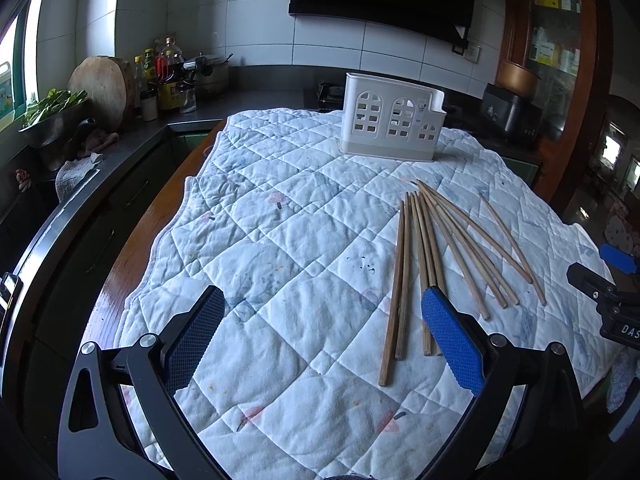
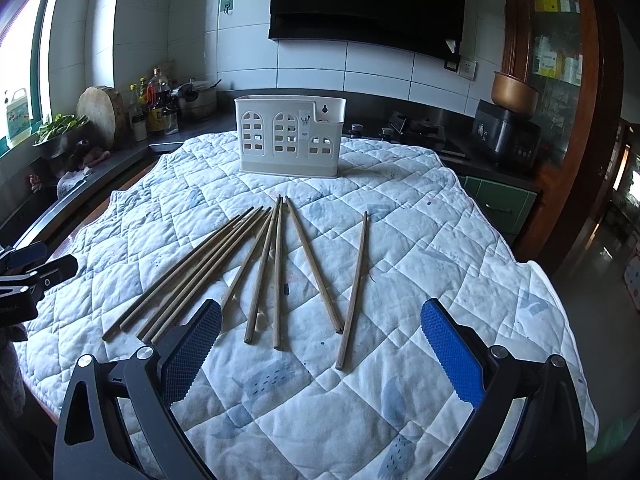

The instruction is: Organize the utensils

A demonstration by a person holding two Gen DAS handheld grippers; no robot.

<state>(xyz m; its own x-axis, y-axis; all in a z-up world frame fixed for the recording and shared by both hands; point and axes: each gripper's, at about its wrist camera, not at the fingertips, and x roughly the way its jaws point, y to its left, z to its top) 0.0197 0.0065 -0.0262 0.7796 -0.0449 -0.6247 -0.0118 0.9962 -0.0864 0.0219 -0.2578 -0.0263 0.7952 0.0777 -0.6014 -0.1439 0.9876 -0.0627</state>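
Note:
Several wooden chopsticks (image 1: 440, 248) lie fanned out on a quilted white cloth (image 1: 280, 240); the right wrist view shows them too (image 2: 276, 272). A white utensil holder (image 1: 390, 118) with window cut-outs stands upright and empty-looking at the far side of the cloth, also in the right wrist view (image 2: 290, 138). My left gripper (image 1: 324, 300) is open and empty, hovering above the cloth left of the chopsticks. My right gripper (image 2: 320, 312) is open and empty, above the near ends of the chopsticks. Each gripper shows at the other view's edge.
A dark counter (image 1: 132, 140) runs along the left and back with a round wooden board (image 1: 102, 88), bottles (image 1: 168, 68), a bowl of greens (image 1: 52, 116) and a pot. A stove (image 2: 416, 130) and rice cooker (image 2: 506, 136) stand behind. The table's wooden edge (image 1: 132, 240) shows at left.

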